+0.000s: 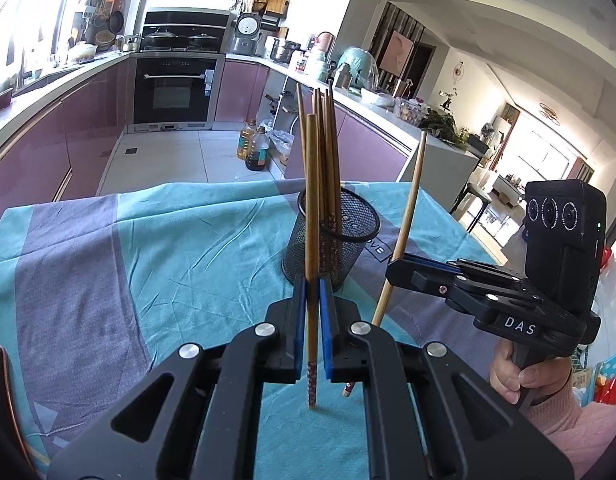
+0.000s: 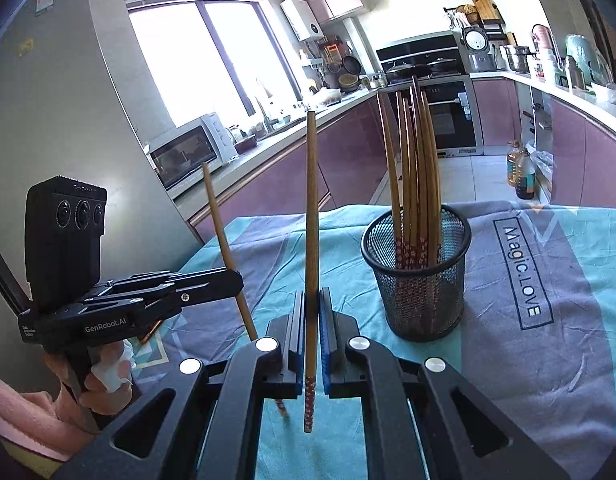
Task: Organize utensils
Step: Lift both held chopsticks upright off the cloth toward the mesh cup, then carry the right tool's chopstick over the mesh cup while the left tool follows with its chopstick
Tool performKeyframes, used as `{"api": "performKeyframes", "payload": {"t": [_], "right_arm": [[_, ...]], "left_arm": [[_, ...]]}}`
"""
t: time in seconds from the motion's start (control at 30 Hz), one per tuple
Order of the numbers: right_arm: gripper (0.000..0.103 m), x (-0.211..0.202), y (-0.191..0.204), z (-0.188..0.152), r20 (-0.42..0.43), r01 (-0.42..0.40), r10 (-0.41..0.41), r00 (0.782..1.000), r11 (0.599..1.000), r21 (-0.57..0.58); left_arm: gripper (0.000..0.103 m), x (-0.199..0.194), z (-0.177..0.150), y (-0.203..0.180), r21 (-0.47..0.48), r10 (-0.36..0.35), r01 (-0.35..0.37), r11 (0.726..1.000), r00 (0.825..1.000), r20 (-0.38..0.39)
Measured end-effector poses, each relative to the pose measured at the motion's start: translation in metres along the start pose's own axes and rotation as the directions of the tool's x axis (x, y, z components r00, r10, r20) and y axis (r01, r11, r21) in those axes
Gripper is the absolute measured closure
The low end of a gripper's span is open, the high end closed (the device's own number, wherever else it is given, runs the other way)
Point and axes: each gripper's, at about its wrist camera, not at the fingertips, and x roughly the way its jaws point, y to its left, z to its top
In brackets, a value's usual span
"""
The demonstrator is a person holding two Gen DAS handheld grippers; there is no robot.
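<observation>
Nearest the left wrist camera, the left claw [image 1: 312, 292] is clamped on a single wooden chopstick [image 1: 312, 240], its blue pads [image 1: 301, 320] pressing the shaft from both sides. That chopstick stands close to upright, its patterned end hanging below the pads over the cloth and its plain end rising in front of the mesh holder [image 1: 332, 240].

Taking the mesh holder as the landmark: it stands upright on the teal and grey tablecloth [image 1: 127, 248] covering the table, just beyond the left claw's tips. A bundle of chopsticks [image 1: 328, 140] stands in it, leaning slightly, patterned ends down.

On the right side of the holder in the left wrist view, the right claw [image 1: 396, 270] grips a second chopstick [image 1: 406, 220] that tilts, its top leaning away from the holder. A hand [image 1: 516, 376] in a pink sleeve [image 1: 576, 420] grasps the handle of that tool.

In the right wrist view, the right claw [image 2: 312, 308] is closed on its chopstick [image 2: 311, 220], which reads as nearly upright, to the left of the holder [image 2: 416, 272] and clear of it. Farther left of the holder, the left claw [image 2: 237, 280] grips its own chopstick [image 2: 225, 248], tilted in this view, with a hand [image 2: 95, 380] on the handle.

Beyond the holder lie kitchen counters and an oven [image 1: 173, 92].
</observation>
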Motion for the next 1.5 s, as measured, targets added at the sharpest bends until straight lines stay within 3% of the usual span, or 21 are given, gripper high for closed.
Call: {"api": "performKeyframes", "payload": {"t": [1.5], "right_arm": [[0.097, -0.029, -0.007, 0.024, 0.087, 0.049, -0.046, 0.995, 0.998, -0.034]], "left_arm": [[0.096, -0.005, 0.017, -0.015, 0.058, -0.006, 0.003, 0.998, 0.998, 0.061]]}}
